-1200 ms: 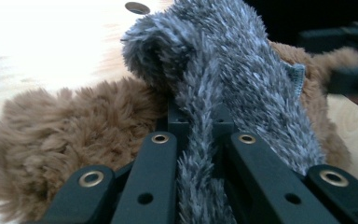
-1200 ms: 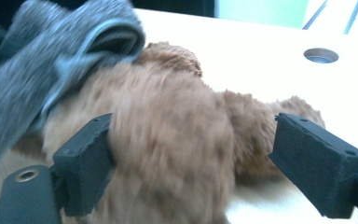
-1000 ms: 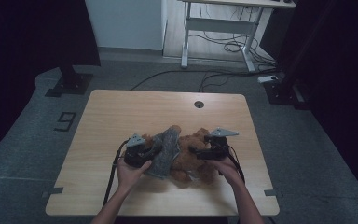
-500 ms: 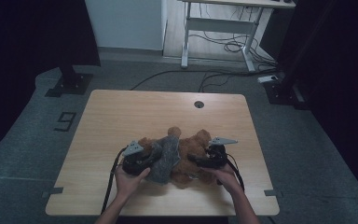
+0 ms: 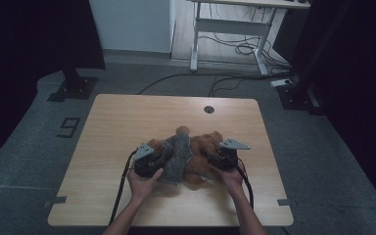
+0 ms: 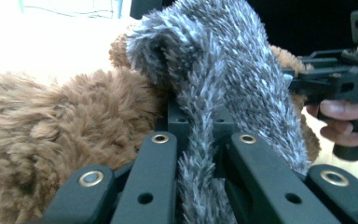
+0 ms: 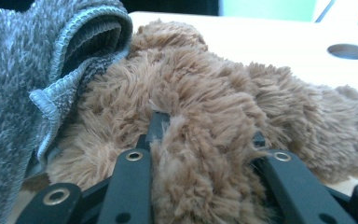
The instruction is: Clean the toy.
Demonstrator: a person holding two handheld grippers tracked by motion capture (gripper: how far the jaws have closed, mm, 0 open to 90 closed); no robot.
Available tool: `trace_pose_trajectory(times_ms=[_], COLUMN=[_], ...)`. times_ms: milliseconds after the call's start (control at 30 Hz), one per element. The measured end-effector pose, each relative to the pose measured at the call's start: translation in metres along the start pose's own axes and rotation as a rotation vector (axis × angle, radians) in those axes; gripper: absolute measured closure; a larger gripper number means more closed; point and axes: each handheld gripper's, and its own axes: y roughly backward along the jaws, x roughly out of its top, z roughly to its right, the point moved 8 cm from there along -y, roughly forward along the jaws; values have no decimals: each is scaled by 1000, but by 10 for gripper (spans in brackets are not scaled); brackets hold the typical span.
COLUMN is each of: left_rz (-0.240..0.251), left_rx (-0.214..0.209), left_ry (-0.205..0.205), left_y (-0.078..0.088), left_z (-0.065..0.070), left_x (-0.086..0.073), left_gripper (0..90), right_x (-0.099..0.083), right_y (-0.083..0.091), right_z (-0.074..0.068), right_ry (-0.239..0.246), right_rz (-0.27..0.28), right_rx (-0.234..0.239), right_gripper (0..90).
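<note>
brown plush is now bunching between the jaws of the right gripper (image 5: 214, 157), which have just been closing on the teddy bear (image 5: 203, 147) near the table's (image 5: 127, 112) front edge, while the left gripper (image 5: 157, 157) is clamping the grey garment (image 5: 177, 156), so dressing looks ready to proceed.

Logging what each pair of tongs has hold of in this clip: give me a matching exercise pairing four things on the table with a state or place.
Things:
1. left tongs
2. right tongs
3. grey fuzzy garment
4. cable hole

States or places:
A. in the bare tabletop beyond the toy
B. shut on the brown plush; the jaws have just been closing
C. draped over the brown plush toy
D. shut on a fold of grey fabric

Pairs: 1-D, 2-B, 3-C, 4-A
</note>
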Motion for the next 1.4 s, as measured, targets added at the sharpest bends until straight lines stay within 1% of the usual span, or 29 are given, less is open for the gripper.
trace_pose_trajectory(times_ms=[33,100,167,233,300,333,400,467,500,533,567,600,633,667,700,733,767,833,900,933,967,1000,1033,1067,1100,1167,1200,1267,1400], left_rz=[-9,-30,-38,-39,-40,-46,-64,-94,-119,-138,-171,-223,-256,-277,-274,-273,-266,-247,-245,-245,-244,-244,-234,-221,-201,-171,-161,-143,-117], left_rx=[-5,-18,-29,-38,-57,-71,-93,-114,-120,-116,-101,-56,-41,-37,-46,-48,-42,-7,33,61,73,81,80,84,96,108,109,91,99], left_ry=[6,0,-22,-47,-65,-78,-103,-119,-133,-140,-153,-177,-186,-181,-152,-145,-140,-146,-144,-145,-138,-125,-103,-78,-63,-37,-25,23,56], left_y=[0,3,6,6,-1,-8,-23,-38,-50,-57,-67,-79,-84,-88,-87,-84,-80,-68,-55,-47,-42,-35,-27,-20,-9,6,11,21,33], left_z=[0,2,10,20,34,45,63,80,90,95,99,98,96,93,89,87,83,71,57,46,39,29,21,13,2,-12,-18,-29,-41], left_x=[3,12,24,37,48,53,58,59,57,55,51,43,37,32,29,29,29,32,31,30,29,27,27,26,27,26,24,16,10], left_gripper=[836,836,836,836,834,833,832,830,830,830,830,831,831,832,834,835,836,836,837,837,838,839,839,838,838,838,838,838,838], right_x=[0,0,-4,-9,-15,-18,-23,-28,-29,-32,-33,-35,-37,-38,-39,-41,-42,-42,-42,-42,-42,-42,-42,-42,-42,-42,-43,-43,-43], right_y=[0,2,6,10,14,16,22,27,28,30,32,33,34,35,35,35,35,35,35,35,35,35,35,35,35,35,35,36,35], right_z=[0,-1,-6,-10,-15,-18,-24,-29,-30,-32,-33,-34,-34,-34,-34,-33,-34,-34,-34,-33,-33,-33,-34,-34,-34,-34,-34,-34,-36], right_ry=[12,51,103,129,150,156,175,194,204,212,216,219,222,223,223,217,213,216,209,201,199,201,202,202,202,198,198,197,203], right_rz=[6,14,25,35,47,54,66,78,82,91,96,103,105,100,89,89,96,101,99,103,105,106,106,106,107,109,110,113,115], right_rx=[-4,-9,-13,-15,-15,-14,-11,-8,-7,-7,-8,-8,-10,-11,-12,-8,-7,-11,-19,-22,-24,-24,-26,-27,-29,-28,-27,-23,-25], right_gripper=[660,660,660,661,661,661,660,660,659,659,659,659,659,658,658,658,659,658,658,659,659,659,659,659,659,659,659,658,658])
